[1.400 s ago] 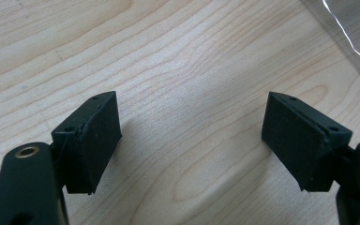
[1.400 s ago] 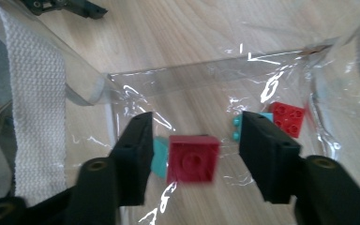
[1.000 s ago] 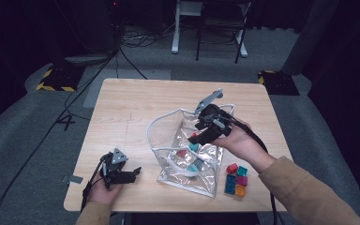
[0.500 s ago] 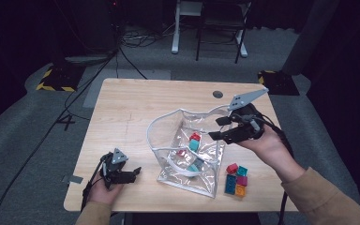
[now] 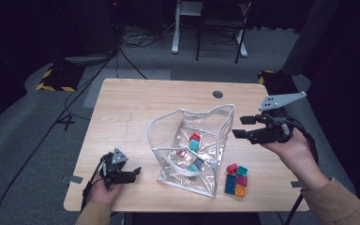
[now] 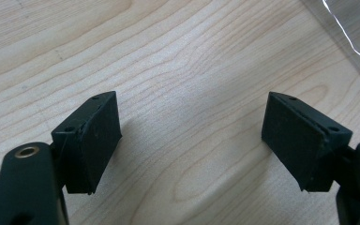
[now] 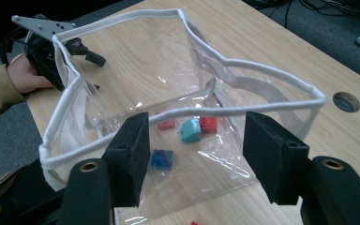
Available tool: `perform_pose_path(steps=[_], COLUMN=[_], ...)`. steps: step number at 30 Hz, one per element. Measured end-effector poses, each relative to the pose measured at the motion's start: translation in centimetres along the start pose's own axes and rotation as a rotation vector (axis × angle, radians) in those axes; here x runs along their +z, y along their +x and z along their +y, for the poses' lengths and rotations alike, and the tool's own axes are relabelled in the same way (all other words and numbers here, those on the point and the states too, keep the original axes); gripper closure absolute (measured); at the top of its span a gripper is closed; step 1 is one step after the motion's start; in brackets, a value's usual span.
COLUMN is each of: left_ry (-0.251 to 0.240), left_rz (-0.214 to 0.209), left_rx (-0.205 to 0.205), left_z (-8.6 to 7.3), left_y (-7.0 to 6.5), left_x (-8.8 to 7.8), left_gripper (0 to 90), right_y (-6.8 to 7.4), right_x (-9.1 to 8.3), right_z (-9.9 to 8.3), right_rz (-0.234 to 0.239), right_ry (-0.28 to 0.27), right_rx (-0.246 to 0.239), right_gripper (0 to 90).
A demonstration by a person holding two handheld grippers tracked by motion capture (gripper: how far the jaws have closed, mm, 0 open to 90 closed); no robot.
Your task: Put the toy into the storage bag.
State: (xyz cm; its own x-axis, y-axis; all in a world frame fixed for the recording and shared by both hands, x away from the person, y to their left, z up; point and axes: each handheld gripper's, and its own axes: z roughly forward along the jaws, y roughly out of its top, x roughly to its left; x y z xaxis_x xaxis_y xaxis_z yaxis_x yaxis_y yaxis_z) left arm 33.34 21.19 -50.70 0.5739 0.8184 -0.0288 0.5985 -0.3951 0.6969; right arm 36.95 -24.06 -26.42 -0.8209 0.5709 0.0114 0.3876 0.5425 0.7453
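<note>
Wooden table: right tool hangs empty beside the clear bag's rim.

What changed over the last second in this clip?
The right gripper came out of the clear bag and pulled back to its right side, jaws open and empty after closing slightly. The left gripper, the blocks in the bag and the block cluster beside it stayed put.
</note>
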Motion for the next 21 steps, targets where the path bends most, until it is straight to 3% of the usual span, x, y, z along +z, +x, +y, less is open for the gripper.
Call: perform_pose_path(steps=[10, 21], left_ry=[0.001, 0.001], left_rz=[0.000, 0.000], left_rx=[0.000, 0.000], left_z=[0.0, 0.0], left_y=[0.0, 0.0], left_x=[0.0, 0.0], left_gripper=[20.3, 20.3], right_y=[-1.1, -1.6], right_x=[-1.0, 1.4], right_z=[-2.3, -5.9], right_rz=[-0.023, -0.019], right_ry=[-0.008, 0.026], right_rx=[0.038, 0.062], right_gripper=[42.0, 44.5])
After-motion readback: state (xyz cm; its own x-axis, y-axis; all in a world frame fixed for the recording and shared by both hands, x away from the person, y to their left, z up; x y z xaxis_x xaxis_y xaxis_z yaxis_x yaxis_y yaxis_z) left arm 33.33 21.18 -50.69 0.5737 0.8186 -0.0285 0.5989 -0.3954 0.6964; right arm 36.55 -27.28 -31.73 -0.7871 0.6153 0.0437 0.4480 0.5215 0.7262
